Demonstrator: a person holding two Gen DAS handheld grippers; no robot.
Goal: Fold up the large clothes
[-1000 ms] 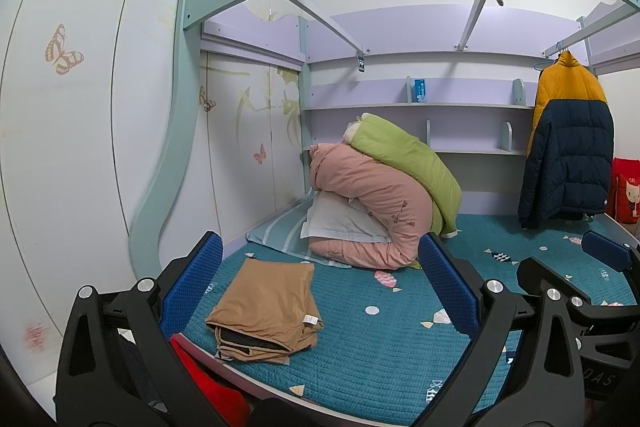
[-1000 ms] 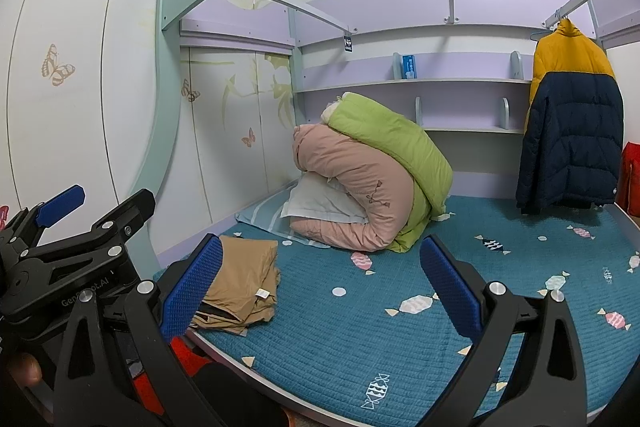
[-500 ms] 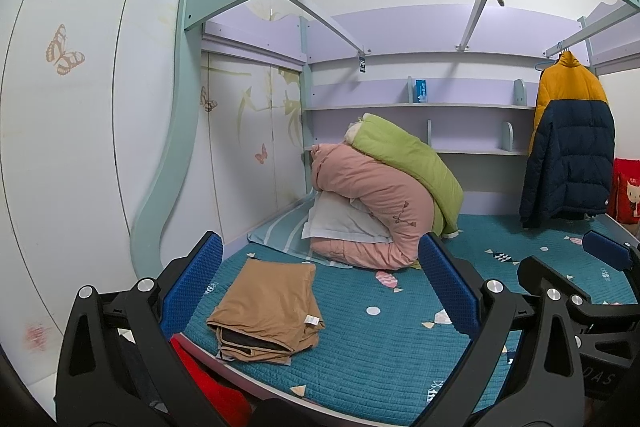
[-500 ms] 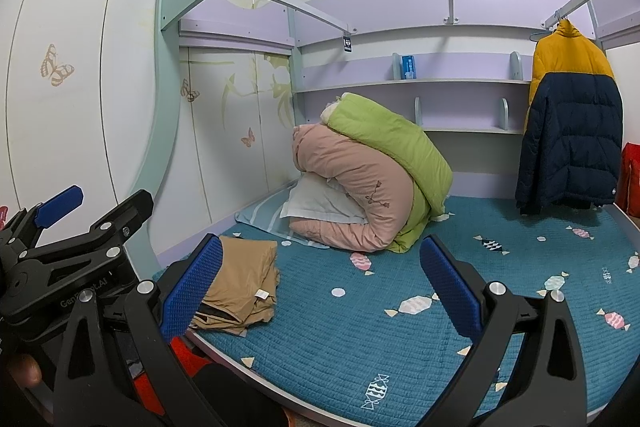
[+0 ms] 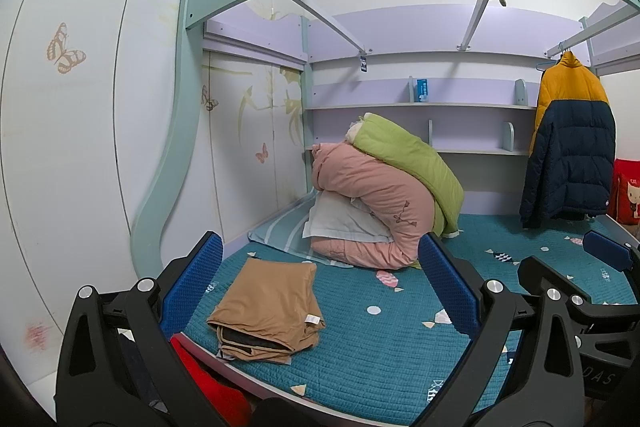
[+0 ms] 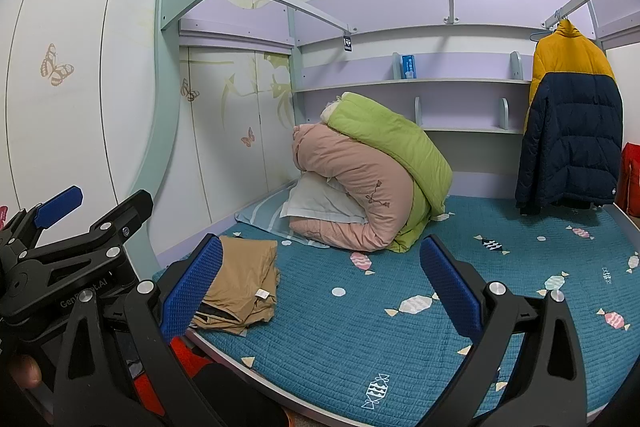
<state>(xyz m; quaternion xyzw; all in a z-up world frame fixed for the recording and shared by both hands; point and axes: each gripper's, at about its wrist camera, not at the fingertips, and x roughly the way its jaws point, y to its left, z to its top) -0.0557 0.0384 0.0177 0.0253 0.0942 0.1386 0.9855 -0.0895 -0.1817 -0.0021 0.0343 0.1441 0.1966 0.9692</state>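
1. The left gripper (image 5: 320, 291) fills the bottom of the left wrist view, its blue-padded fingers (image 5: 192, 283) spread wide apart with nothing between them.
2. The right gripper (image 6: 320, 287) sits low in the right wrist view, its fingers (image 6: 450, 285) likewise wide apart and empty; in the left wrist view it also shows at the lower right edge.
3. A folded tan garment (image 5: 268, 307) lies flat on the teal bed cover (image 5: 400, 347), near the bed's front edge, lower left of centre in both views. A small white label shows at its right corner, and a dark layer peeks out at its near end.
4. Farther back, at mid-frame, a rolled pink quilt (image 5: 372, 203) and a green quilt (image 5: 408, 159) are piled over a pale pillow (image 5: 344, 223).
5. A yellow and navy puffer jacket (image 5: 572, 147) hangs at the right edge.
6. Something red (image 5: 208, 379) shows at the bottom, below the bed edge; what it is cannot be told.
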